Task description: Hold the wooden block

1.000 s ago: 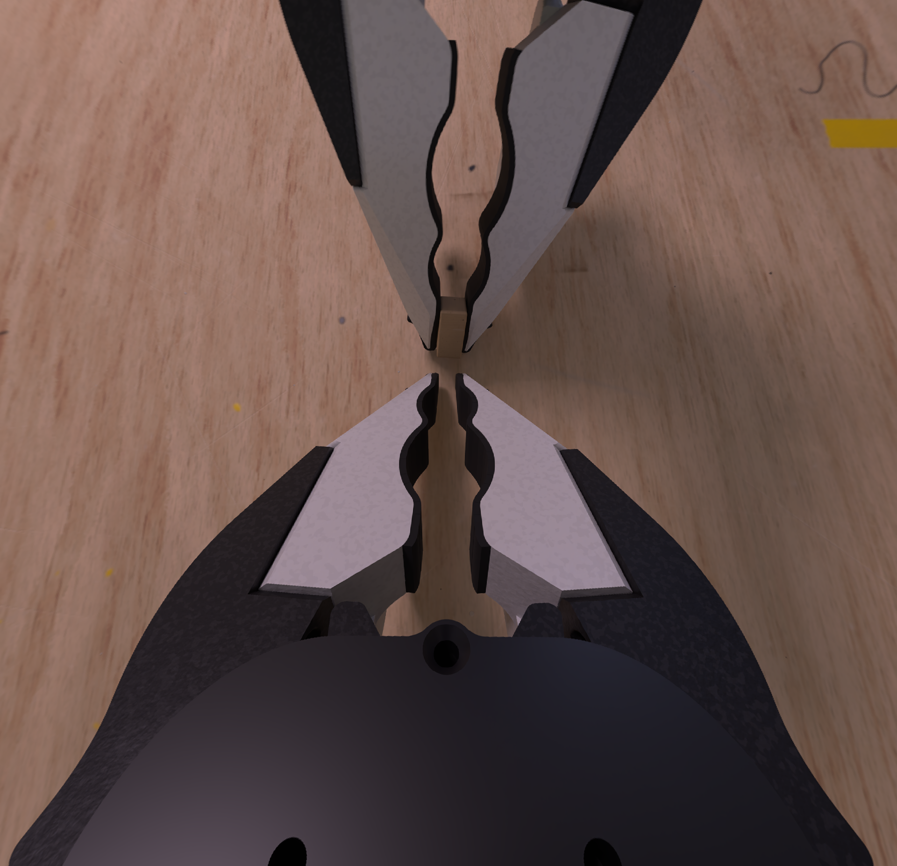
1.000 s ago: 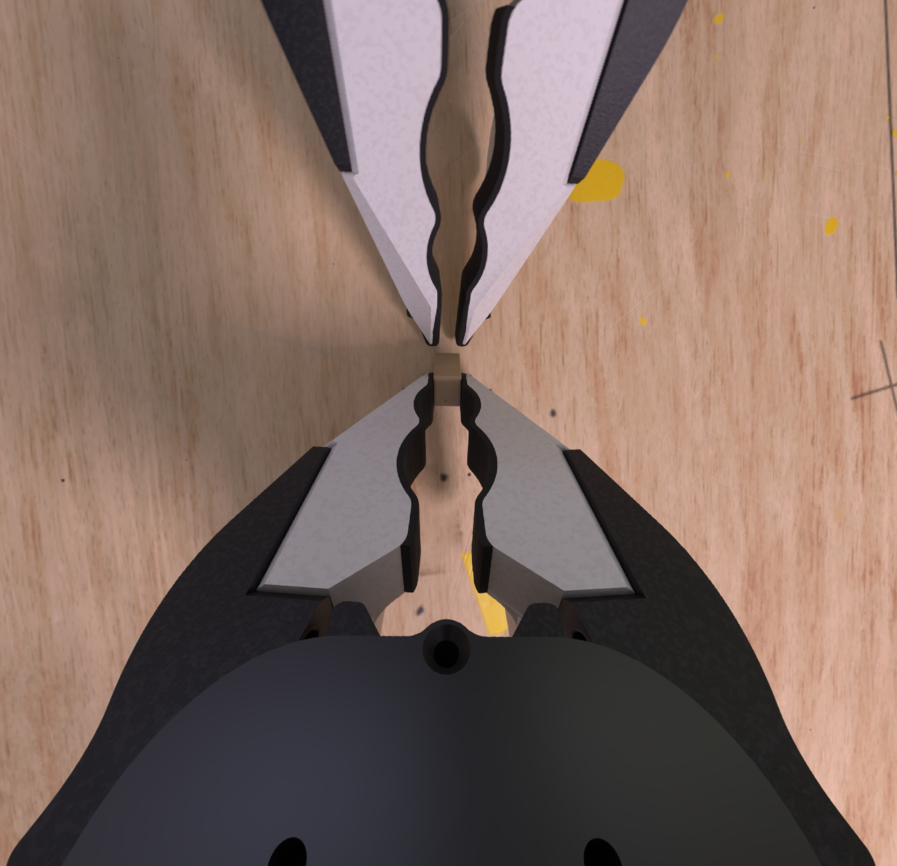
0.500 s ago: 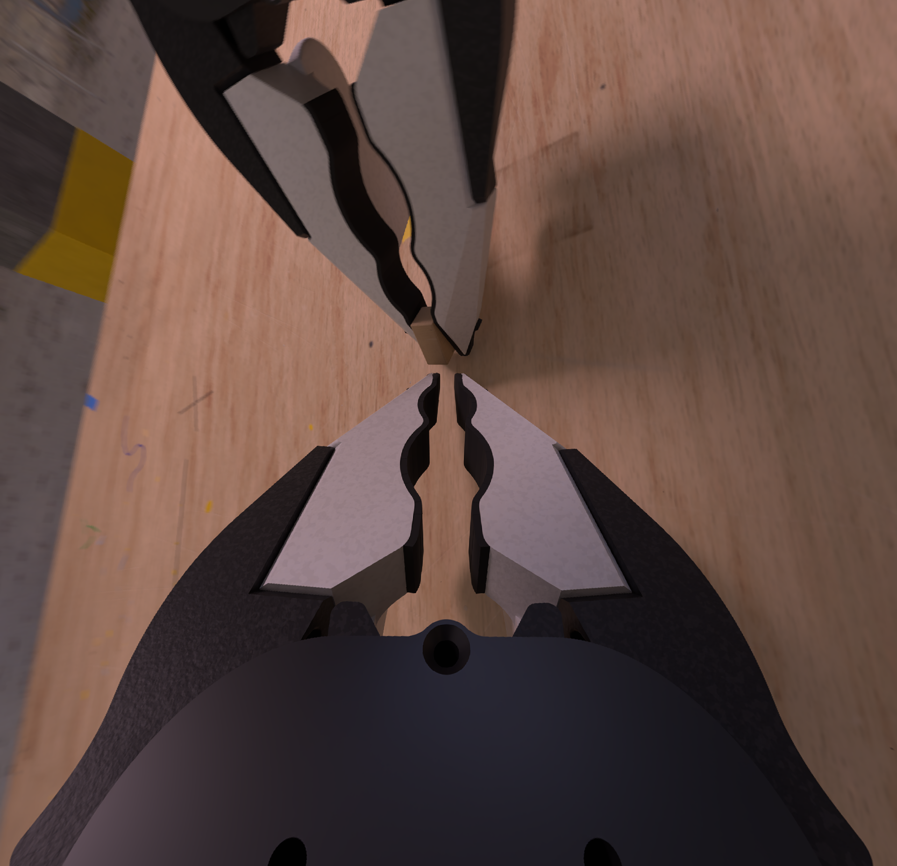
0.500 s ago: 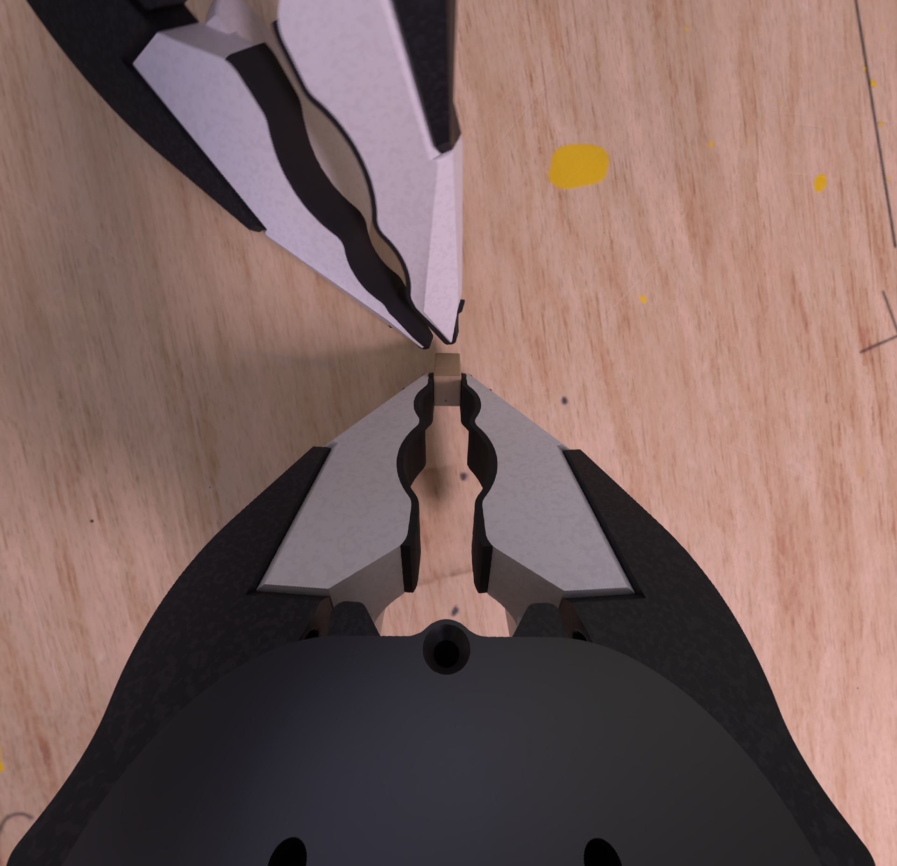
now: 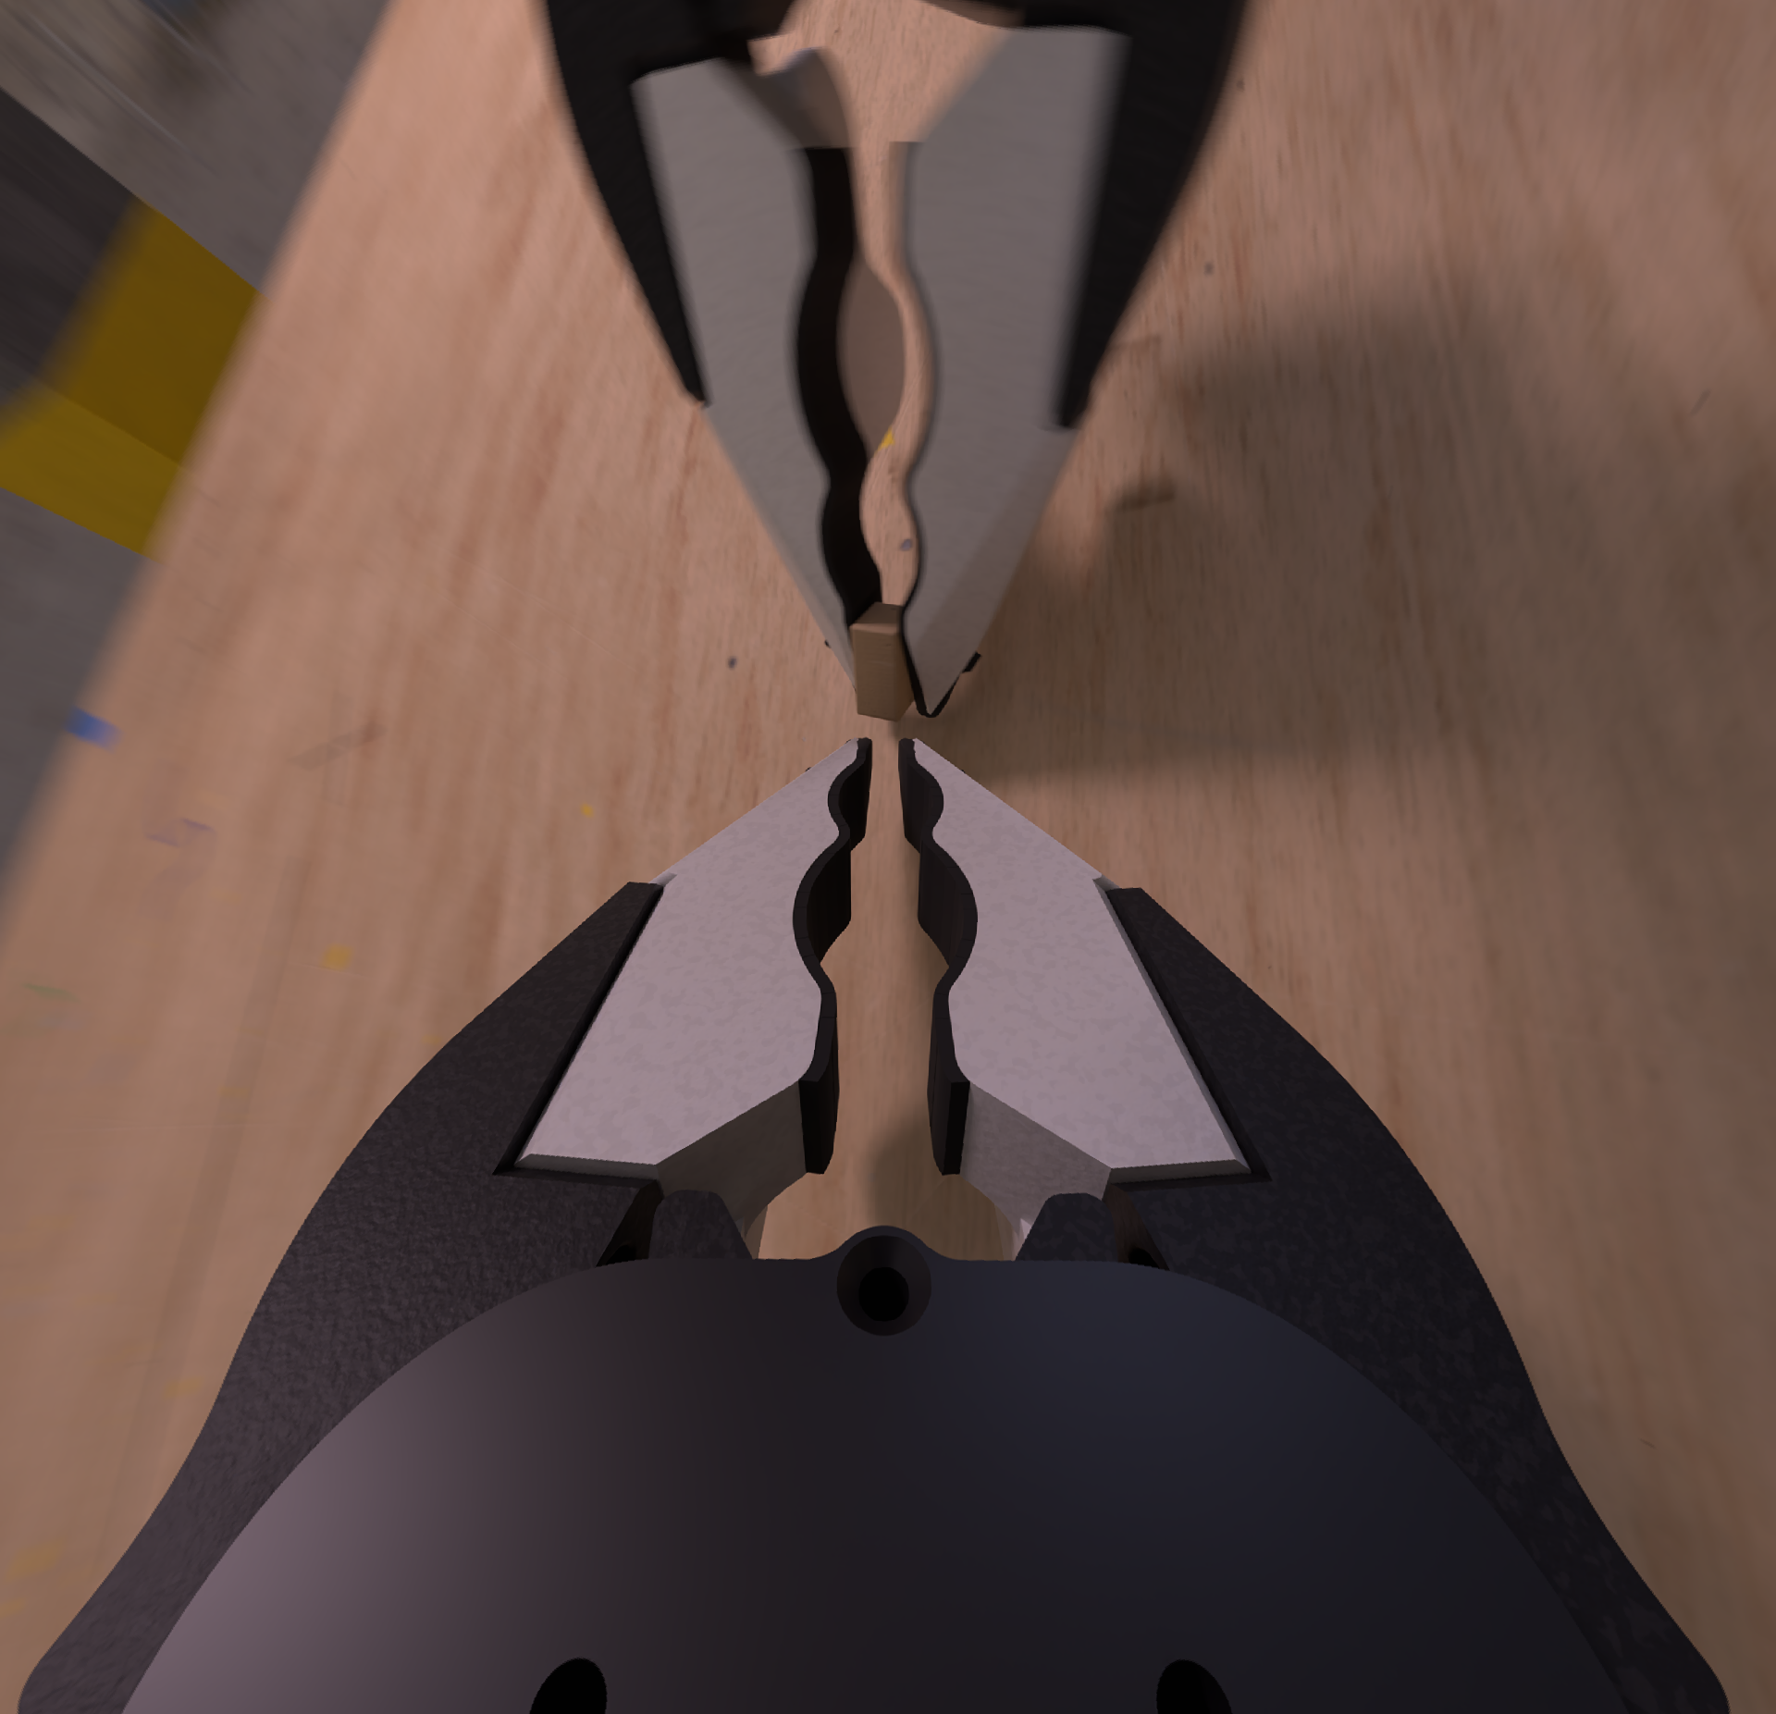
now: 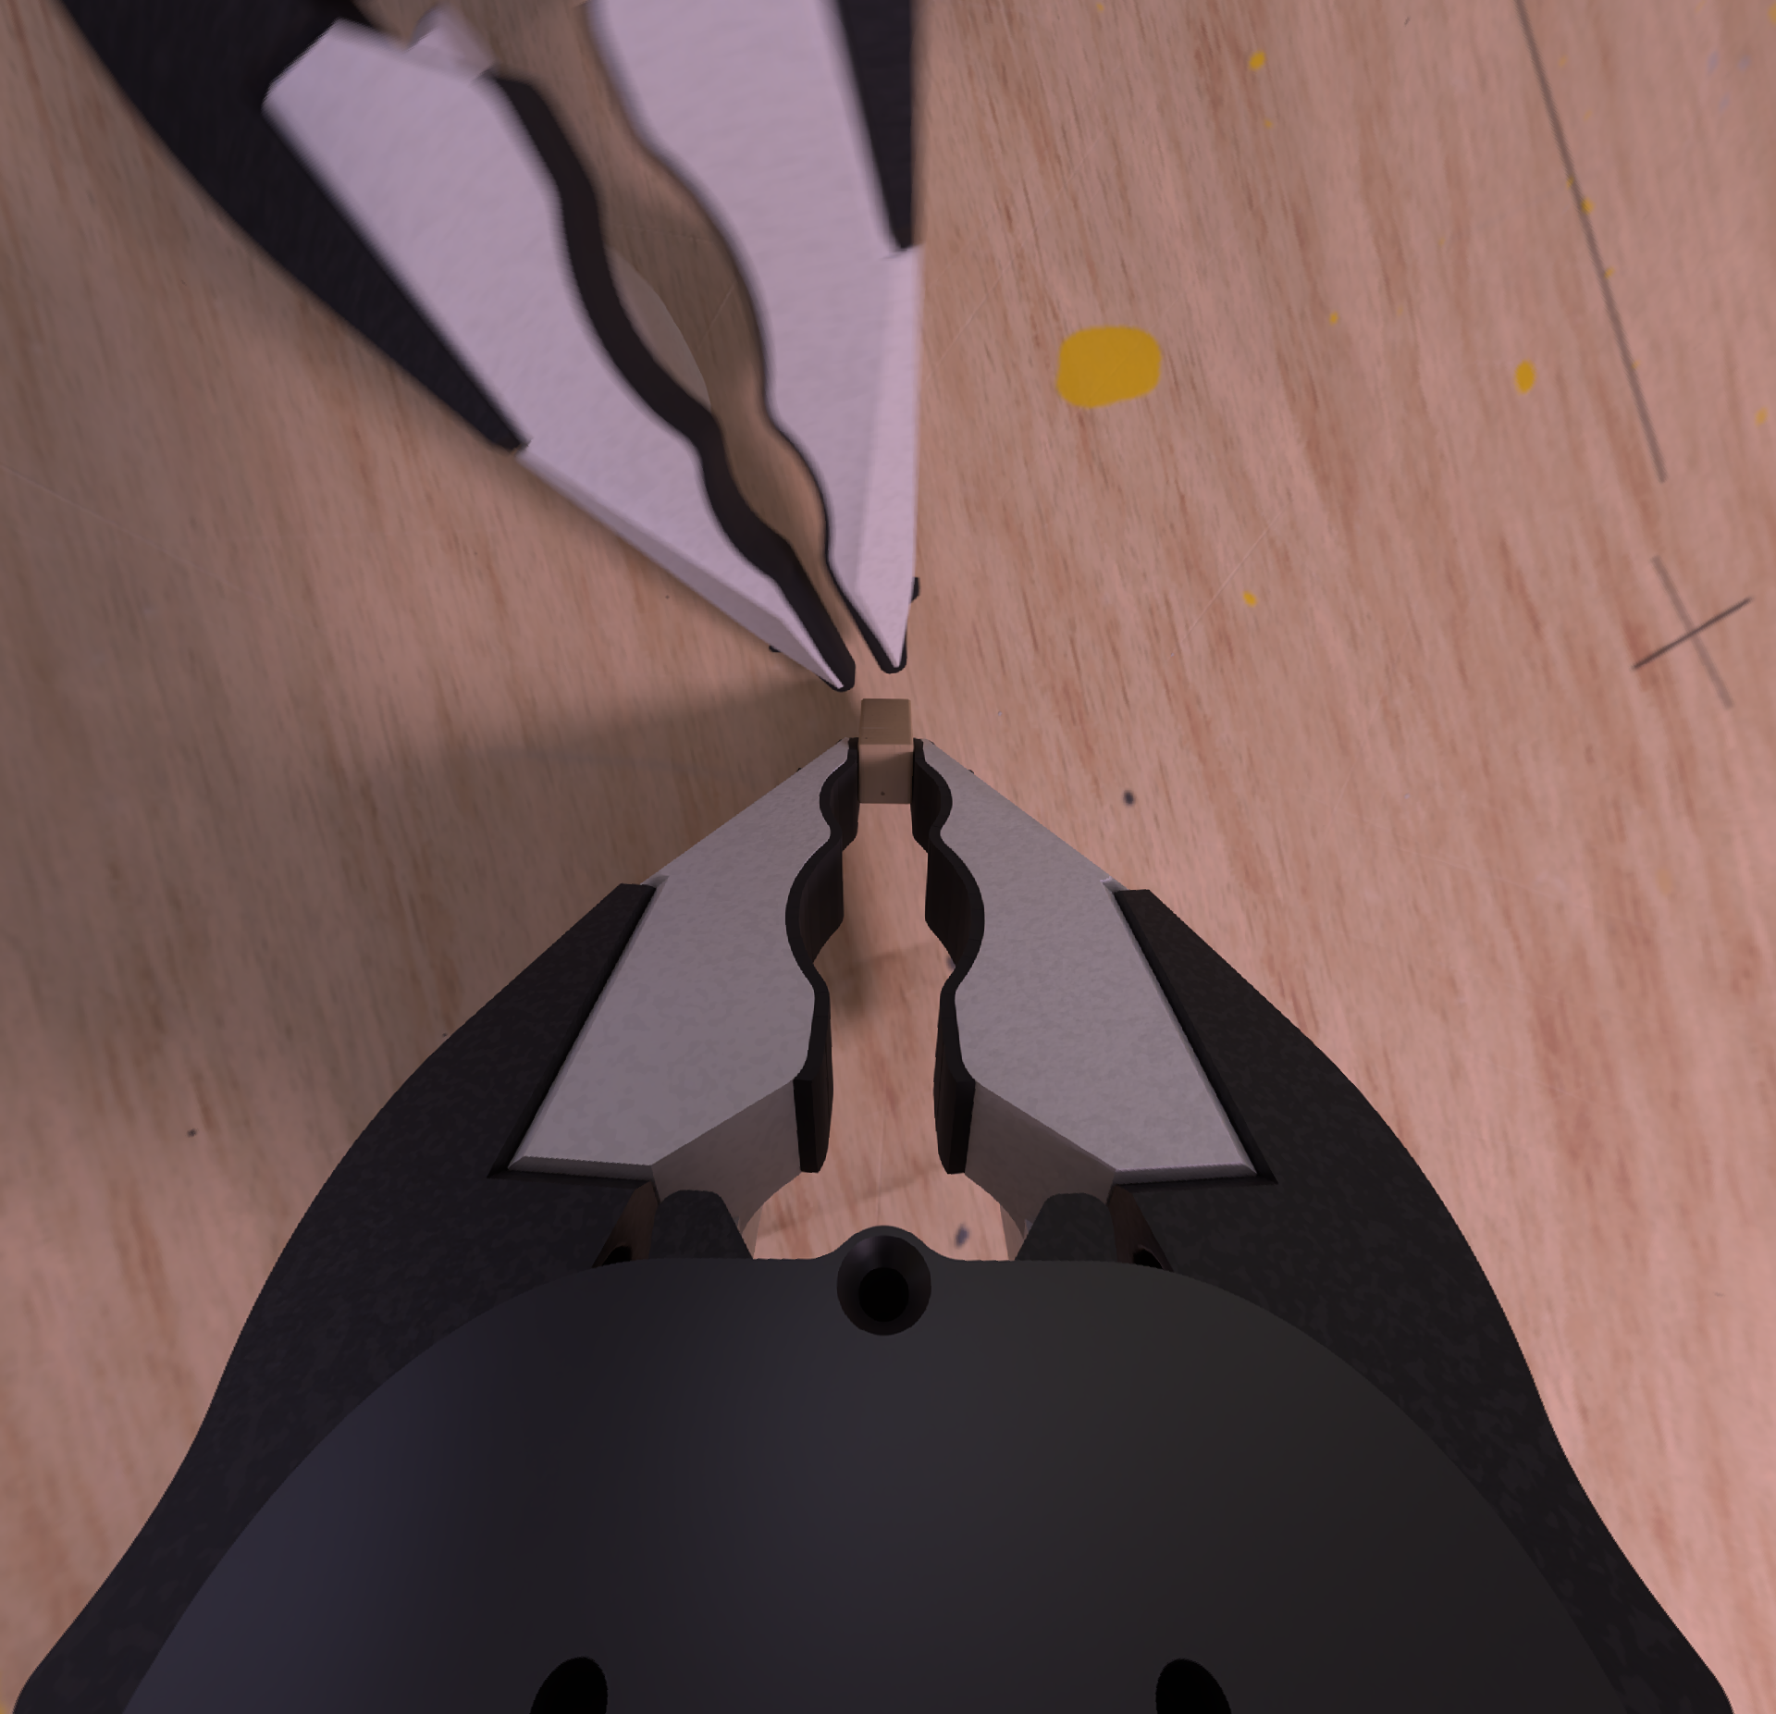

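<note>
Both nose to nose over counter (image 6: 1345, 803). Right tongs (image 6: 884, 755) pinched on block (image 6: 884, 721) by tips, likely leaving far end free; left tongs (image 5: 884, 750) closed to a slit, empty, beside block.

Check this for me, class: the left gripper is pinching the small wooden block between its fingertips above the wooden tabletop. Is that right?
Not quite. The right gripper is pinching the wooden block, as the right wrist view shows. The left gripper holds nothing; its tips stop just short of the block. The rest stands: wooden tabletop below.
</note>
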{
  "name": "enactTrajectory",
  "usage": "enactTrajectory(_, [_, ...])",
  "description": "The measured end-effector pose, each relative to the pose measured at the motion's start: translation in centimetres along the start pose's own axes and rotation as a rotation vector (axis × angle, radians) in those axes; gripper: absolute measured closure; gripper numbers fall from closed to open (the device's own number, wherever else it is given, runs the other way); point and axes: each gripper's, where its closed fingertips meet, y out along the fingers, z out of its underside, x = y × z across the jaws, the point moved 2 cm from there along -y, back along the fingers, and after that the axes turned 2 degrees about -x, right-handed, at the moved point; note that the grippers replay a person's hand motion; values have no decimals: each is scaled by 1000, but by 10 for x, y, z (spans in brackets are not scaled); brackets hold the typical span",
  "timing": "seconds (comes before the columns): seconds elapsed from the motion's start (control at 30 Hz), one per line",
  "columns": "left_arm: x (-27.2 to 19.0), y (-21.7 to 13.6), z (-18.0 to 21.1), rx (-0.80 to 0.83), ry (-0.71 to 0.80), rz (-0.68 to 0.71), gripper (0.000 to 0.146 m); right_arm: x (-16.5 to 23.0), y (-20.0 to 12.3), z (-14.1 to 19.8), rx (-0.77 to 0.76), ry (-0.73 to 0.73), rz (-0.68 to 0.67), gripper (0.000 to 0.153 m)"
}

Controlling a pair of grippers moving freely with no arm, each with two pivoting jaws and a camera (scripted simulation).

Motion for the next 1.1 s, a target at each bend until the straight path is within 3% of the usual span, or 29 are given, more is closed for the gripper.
enactTrajectory(0.03, [2,0,1,-6,-98,55,141,0,1,0,-6,-23,21,144])
enactTrajectory(0.23, [6,-1,1,-10,-302,230,141,3,2,0,-64,-46,-11,143])
enactTrajectory(0.4, [11,-1,1,-13,-392,270,141,1,4,-1,-80,-31,-45,143])
enactTrajectory(0.67, [10,-4,-1,-32,-364,234,142,0,6,-2,-103,1,-68,144])
enactTrajectory(0.97, [9,-10,6,5,-136,215,135,3,3,2,-148,41,-121,144])
enactTrajectory(1.1, [9,-13,10,3,-183,236,129,-1,0,2,-204,86,-135,144])
